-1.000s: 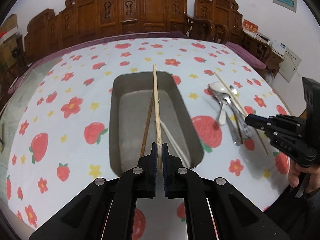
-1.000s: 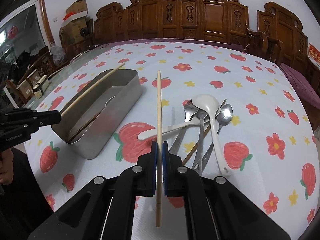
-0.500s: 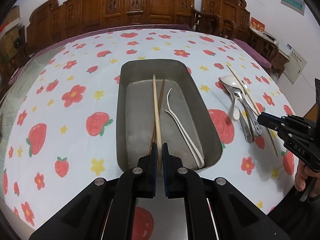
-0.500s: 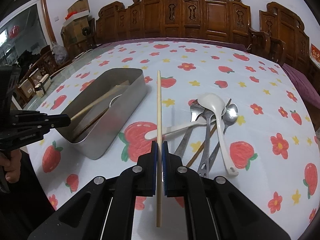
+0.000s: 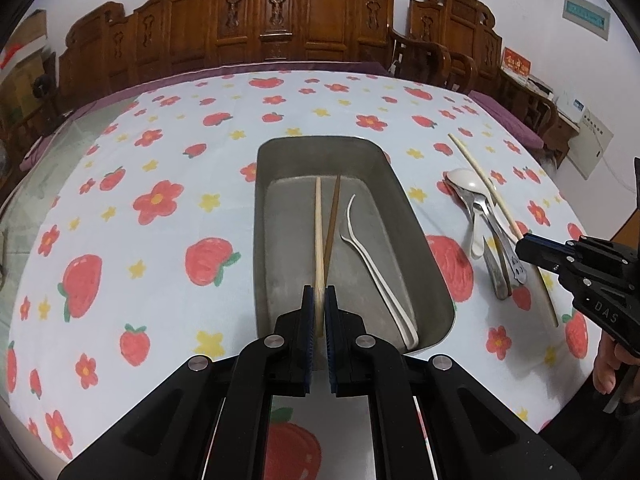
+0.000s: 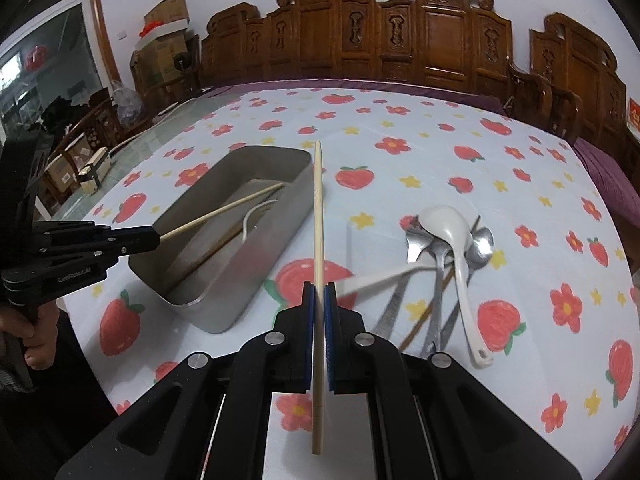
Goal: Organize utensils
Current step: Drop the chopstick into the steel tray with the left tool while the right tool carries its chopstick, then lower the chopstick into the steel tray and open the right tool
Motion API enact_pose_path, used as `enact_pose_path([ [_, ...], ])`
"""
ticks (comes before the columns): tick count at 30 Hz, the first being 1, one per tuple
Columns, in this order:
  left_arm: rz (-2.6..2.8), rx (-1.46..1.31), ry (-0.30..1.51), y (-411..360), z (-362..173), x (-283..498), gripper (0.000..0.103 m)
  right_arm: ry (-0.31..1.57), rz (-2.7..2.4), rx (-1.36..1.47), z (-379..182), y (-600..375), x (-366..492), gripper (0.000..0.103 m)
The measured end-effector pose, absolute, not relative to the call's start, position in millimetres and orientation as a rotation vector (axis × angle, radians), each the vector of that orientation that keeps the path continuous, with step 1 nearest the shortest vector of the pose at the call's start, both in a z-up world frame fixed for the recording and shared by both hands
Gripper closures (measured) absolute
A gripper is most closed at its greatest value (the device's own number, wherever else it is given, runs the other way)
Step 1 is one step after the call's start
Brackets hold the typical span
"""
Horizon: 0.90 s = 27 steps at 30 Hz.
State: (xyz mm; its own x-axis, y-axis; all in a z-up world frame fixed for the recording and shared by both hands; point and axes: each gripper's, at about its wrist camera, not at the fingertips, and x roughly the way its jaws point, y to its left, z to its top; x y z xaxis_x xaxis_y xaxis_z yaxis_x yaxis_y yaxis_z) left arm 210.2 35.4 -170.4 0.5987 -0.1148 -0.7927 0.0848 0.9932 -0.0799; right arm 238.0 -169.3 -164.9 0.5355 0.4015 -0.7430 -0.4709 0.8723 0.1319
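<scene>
A grey metal tray (image 5: 424, 248) (image 6: 256, 256) sits on the strawberry tablecloth. My left gripper (image 5: 319, 300) (image 6: 154, 238) is shut on a pale chopstick (image 5: 318, 236) (image 6: 224, 212) whose far end points down into the tray. A dark chopstick (image 5: 333, 220) and a white spoon (image 5: 376, 276) lie inside the tray. My right gripper (image 6: 319, 296) (image 5: 522, 246) is shut on a second pale chopstick (image 6: 318, 216) and holds it above the cloth right of the tray. A pile of metal spoons (image 6: 436, 280) and a white ladle (image 6: 452, 236) lies to the right.
Carved wooden chairs (image 5: 280, 32) line the far side of the table. Another dark chopstick (image 6: 430, 312) lies under the spoon pile. Boxes and clutter (image 6: 80, 160) stand off the table's left side. The person's hands hold both gripper handles at the near edge.
My left gripper has tipped the pale chopstick down from over the tray's far rim into the tray. The right gripper has held its chopstick nearly still.
</scene>
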Motion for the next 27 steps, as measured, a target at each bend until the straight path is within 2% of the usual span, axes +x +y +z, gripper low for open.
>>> enact_pose_path([
  [16, -0.115, -0.073, 0.862, 55, -152, 205, 0.097, 0.863, 0.587, -0.05, -147, -113, 258, 0.097],
  [19, -0.097, -0.075, 0.845, 64, -147, 202, 0.086, 0.873, 0.595, -0.034, -146, -100, 266, 0.097],
  [22, -0.084, -0.087, 0.828, 74, -142, 199, 0.084, 0.89, 0.594, -0.009, -149, -91, 273, 0.097],
  [27, -0.058, -0.086, 0.791, 87, -135, 193, 0.061, 0.925, 0.587, 0.035, -159, -73, 286, 0.097],
])
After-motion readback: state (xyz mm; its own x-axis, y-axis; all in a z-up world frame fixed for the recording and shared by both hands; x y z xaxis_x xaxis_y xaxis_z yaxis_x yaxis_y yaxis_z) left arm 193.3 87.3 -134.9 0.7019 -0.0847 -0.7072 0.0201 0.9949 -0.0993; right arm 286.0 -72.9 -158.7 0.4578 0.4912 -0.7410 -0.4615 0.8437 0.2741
